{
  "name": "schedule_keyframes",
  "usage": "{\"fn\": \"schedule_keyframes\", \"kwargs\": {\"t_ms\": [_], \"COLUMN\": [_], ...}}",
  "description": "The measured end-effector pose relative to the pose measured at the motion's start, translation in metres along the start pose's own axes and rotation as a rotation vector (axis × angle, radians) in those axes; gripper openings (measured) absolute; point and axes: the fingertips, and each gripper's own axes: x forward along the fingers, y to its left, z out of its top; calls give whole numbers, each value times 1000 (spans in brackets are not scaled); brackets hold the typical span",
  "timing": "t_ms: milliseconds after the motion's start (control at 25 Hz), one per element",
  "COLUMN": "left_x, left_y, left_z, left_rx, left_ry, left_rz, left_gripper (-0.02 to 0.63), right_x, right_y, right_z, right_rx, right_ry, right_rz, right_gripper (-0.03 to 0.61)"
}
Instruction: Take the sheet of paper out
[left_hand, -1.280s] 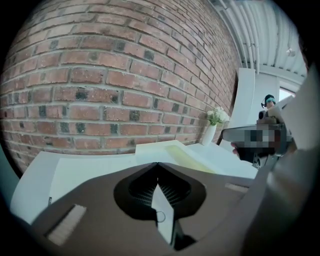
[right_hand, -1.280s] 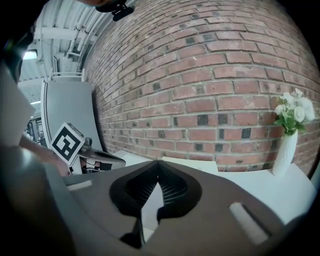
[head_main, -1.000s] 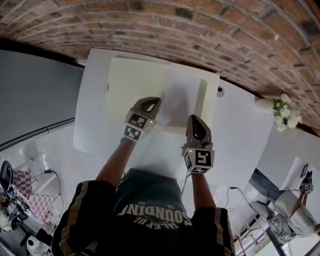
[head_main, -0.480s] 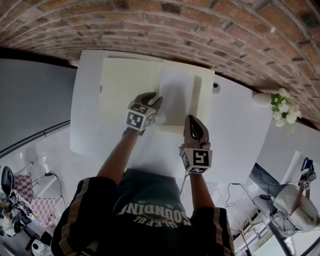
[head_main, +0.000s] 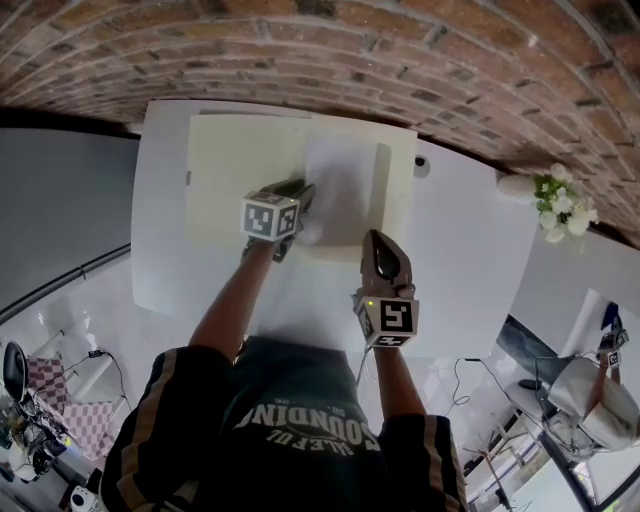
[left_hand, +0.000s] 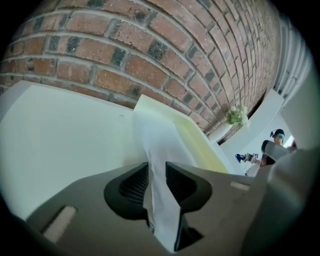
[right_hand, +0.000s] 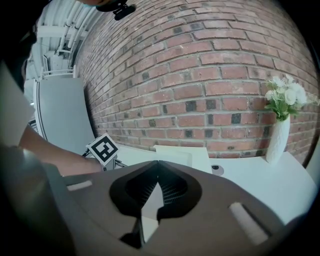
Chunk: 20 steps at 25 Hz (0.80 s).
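Left gripper (left_hand: 156, 171): jaws have just been closing a little but are held apart. The sheet (left_hand: 161, 142) is threaded between them, unpinched. Right gripper (right_hand: 158, 169) is clenched on a thin pale edge, judged to be the folder (head_main: 240, 170). The sheet is laid on the folder, near corner raised. It is judged light, limp and easily creased, best taken at that corner. The gap is shown by the left gripper view alone.

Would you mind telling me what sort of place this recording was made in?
Probably an indoor lab or studio workspace: a white table stands against a brick wall, with a vase of flowers on it, and cables and gear lie on the floor.
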Motion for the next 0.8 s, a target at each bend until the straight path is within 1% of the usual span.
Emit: {"fn": "schedule_keyframes", "kwargs": {"t_ms": [160,280,360,560,800], "left_x": [7,11,12,10,1], "left_y": [0,0,1,2,9], "left_z": [-5,-7,-7,-9,-6], "left_rx": [-5,33,48,51,57], "left_ry": [22,33,48,60,44], "left_rz": [-4,11,24,33,35], "left_gripper": [101,65,16,11,11], "right_x": [-3,-5,-5,-9,-11], "right_y": [-3,-4,-4,-4,-3], "right_z": [-4,-5,-6,-6,-7], "right_rx": [7,11,9,11,7], "right_ry": [7,7,8,8,-2], "right_rz": [-9,-14,-17,-20,-20], "right_gripper": [0,0,0,0,0]}}
